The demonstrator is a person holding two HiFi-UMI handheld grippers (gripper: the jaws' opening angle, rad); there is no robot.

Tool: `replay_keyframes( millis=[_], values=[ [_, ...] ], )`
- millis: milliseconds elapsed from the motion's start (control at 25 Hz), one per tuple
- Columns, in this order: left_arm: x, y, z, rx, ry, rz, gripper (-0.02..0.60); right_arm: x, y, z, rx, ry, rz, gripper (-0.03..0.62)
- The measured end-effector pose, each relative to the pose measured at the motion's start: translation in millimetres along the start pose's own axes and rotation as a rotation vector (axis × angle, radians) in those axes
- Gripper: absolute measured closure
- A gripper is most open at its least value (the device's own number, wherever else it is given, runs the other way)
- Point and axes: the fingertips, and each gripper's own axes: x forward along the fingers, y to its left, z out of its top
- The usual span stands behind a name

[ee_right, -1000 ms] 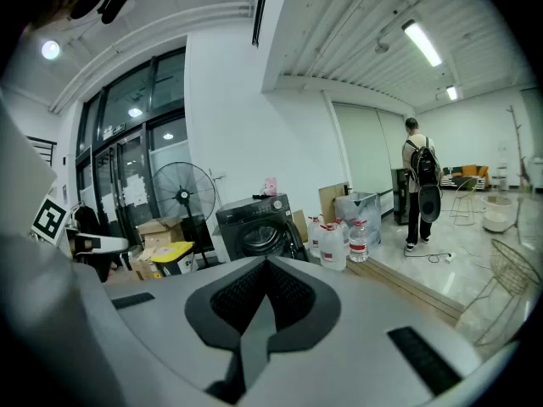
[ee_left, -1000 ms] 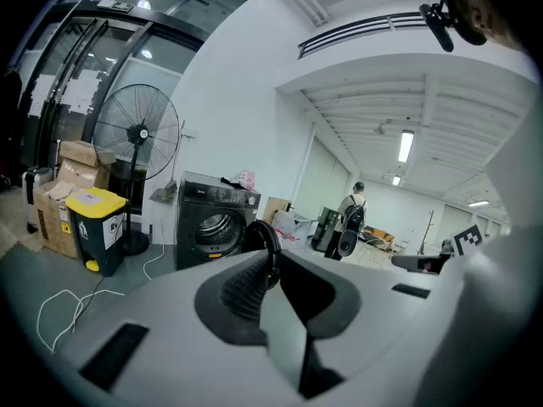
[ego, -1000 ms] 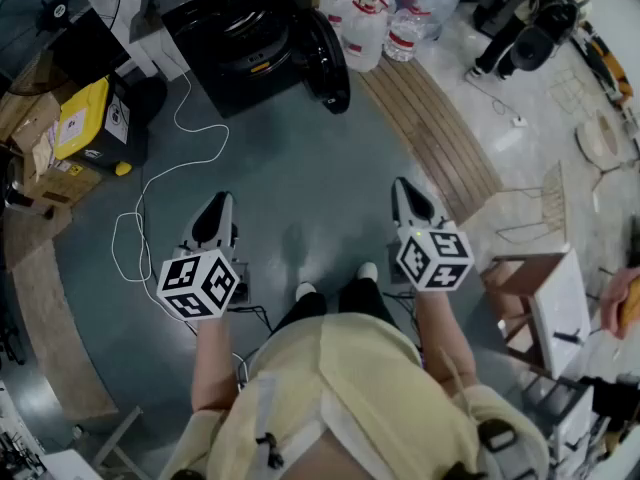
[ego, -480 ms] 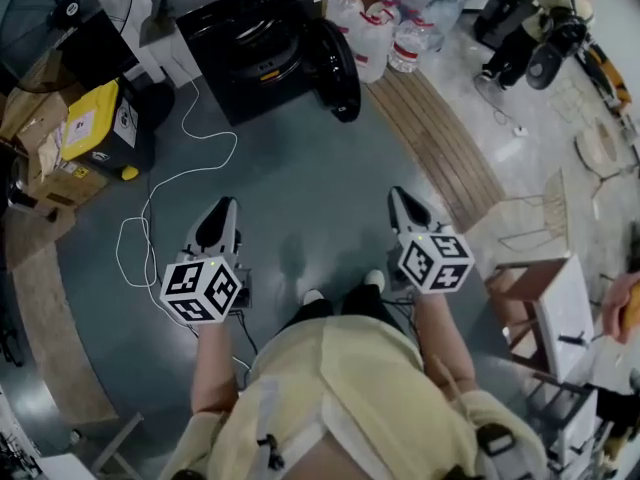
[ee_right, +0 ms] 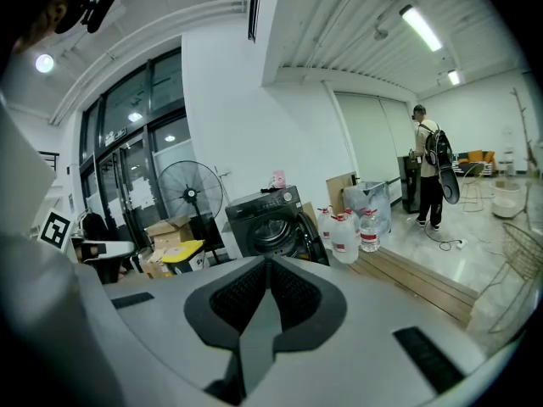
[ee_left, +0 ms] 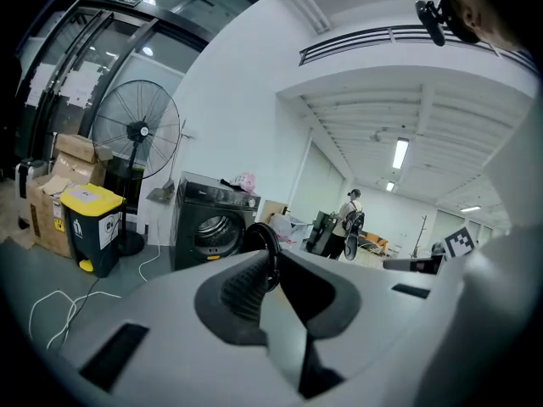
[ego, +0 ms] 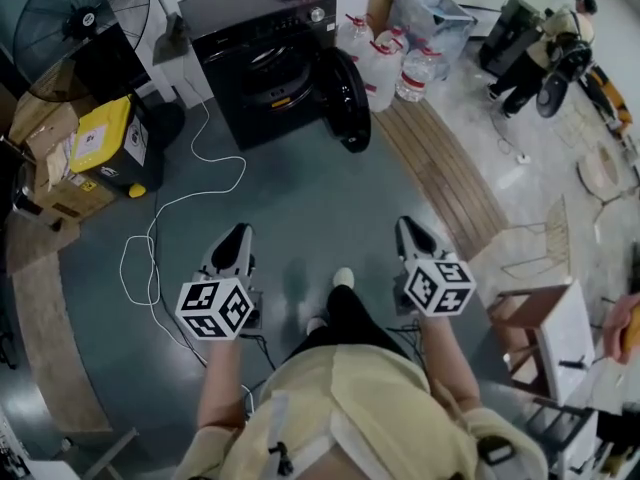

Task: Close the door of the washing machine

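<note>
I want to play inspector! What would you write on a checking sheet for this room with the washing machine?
Surface: grey floor, with a wooden strip on the right.
Job's things: black washing machine, its door hanging open.
Clutter: water jugs, yellow bin, cardboard boxes, big fan.
Grippers: left gripper and right gripper both shut, empty, well short of the door.
Cables: white cable looping over the floor.
Surroundings: a person standing far off.

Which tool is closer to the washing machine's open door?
Right. In the head view the right tool is below the door, slightly to its right; the left tool is farther, down to its left. Neither touches it.
</note>
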Motion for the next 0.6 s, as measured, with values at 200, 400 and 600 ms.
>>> replay_keyframes(
  millis=[200,400,600],
  values=[
    [21,11,5,-0.013,-0.03,0.016,0.538,39,-2,5,-0.023,-0.001,0.038,0.587],
    [63,13,24,-0.038,-0.067,0.002,0.538,90,-13,26,-0.027,0.019,0.076,0.586],
    [109,26,33,-0.05,-0.046,0.029,0.538,140,-28,41,-0.058,0.043,0.09,0.531]
  ],
)
